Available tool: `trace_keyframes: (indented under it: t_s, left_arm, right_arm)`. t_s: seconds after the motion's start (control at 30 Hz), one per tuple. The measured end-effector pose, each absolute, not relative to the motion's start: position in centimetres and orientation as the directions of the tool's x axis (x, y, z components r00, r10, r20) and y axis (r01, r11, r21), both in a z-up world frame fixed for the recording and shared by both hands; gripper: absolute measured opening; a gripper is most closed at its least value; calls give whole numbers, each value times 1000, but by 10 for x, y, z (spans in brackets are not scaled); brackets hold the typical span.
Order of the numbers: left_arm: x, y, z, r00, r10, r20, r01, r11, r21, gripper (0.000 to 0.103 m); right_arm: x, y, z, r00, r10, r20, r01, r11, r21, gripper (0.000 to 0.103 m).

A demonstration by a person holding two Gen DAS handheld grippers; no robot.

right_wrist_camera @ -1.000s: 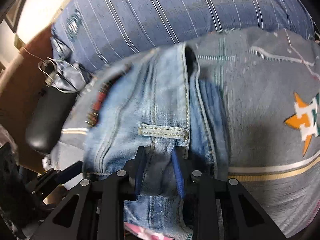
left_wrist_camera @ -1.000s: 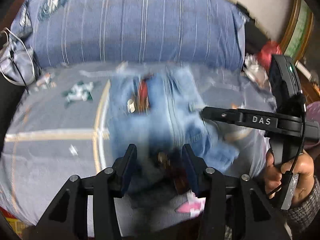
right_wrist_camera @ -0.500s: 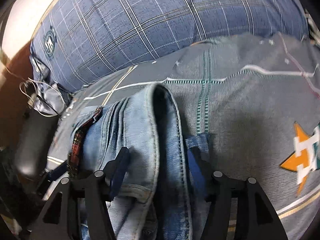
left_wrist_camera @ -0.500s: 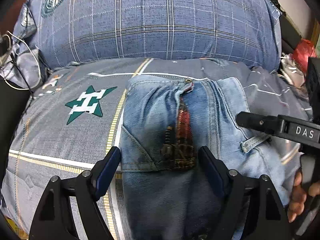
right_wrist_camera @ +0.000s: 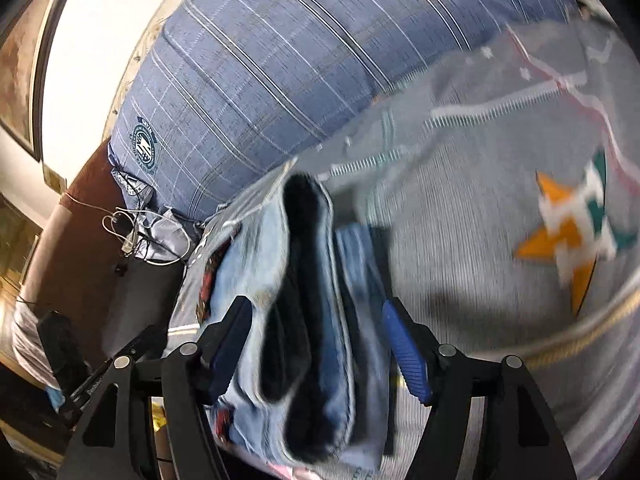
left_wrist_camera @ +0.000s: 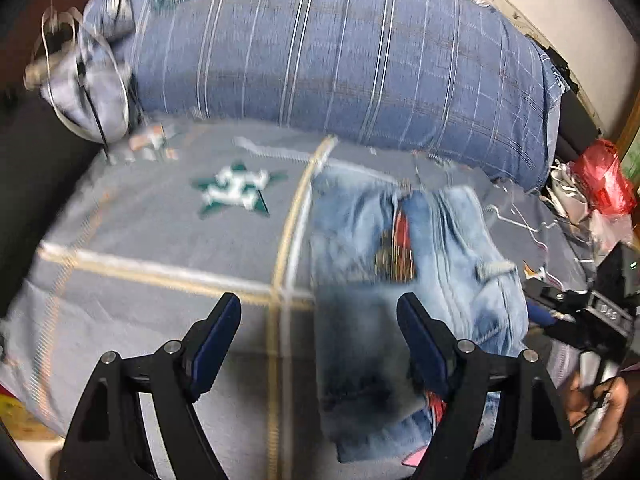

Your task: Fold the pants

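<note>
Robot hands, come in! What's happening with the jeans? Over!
Left hand-held gripper open, empty. Right hand-held gripper just opened, pads off denim. Jeans folded on bedspread. Nothing in the way.

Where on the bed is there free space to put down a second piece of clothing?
The bedspread left of the jeans is bare, bordered by the pillow behind and the green star print. In the right wrist view there is bare cover around the orange star. It is crowded at the far right edge, by the red bag and clutter.
</note>
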State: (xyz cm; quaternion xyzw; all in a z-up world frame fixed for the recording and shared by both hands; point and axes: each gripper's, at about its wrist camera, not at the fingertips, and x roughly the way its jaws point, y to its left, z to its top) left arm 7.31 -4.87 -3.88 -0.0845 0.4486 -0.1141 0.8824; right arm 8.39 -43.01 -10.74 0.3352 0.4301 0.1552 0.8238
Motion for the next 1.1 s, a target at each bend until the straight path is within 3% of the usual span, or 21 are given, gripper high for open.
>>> trace_keyframes:
  t_s: [0.27,0.4,0.5,0.6,0.77,0.9,1.03,1.1]
  left_arm:
    - [92,-26,-83,481,-510,-713,86,837,-540,80]
    - [109,-38,-100,397,-619,-677,125,767,-629,81]
    - [114,-55,-98,355,-656,-665,181,747,-640,82]
    - [113,-77,-94,364,-604,-710,209,795,-569,82]
    - [102,-98,-75,406,-534,-741,246,845,-474,65]
    - [102,-98,-72,412,-528,-743,265,849,-456,64]
    - [117,-90,-86,365,-562,-742,206,826,-525,82]
    - [121,-89,-94,349,-575,-740,176,816,-551,84]
  right_arm:
    - [87,-430,-144,551,627,-551,96,608,788,75]
    - [97,-428,-151,549,662,-510,92,558,824,81]
    - [103,-424,-150,546,675,-496,76,550,832,84]
    - [107,-419,-148,538,681,-496,59,556,829,84]
    - [103,-411,-139,530,697,-483,17,561,828,84]
    - [100,-409,-129,524,737,-426,-2,502,865,85]
    - [104,-407,-130,531,720,-447,46,502,863,92]
    - [105,-404,-130,535,705,-465,60,518,853,94]
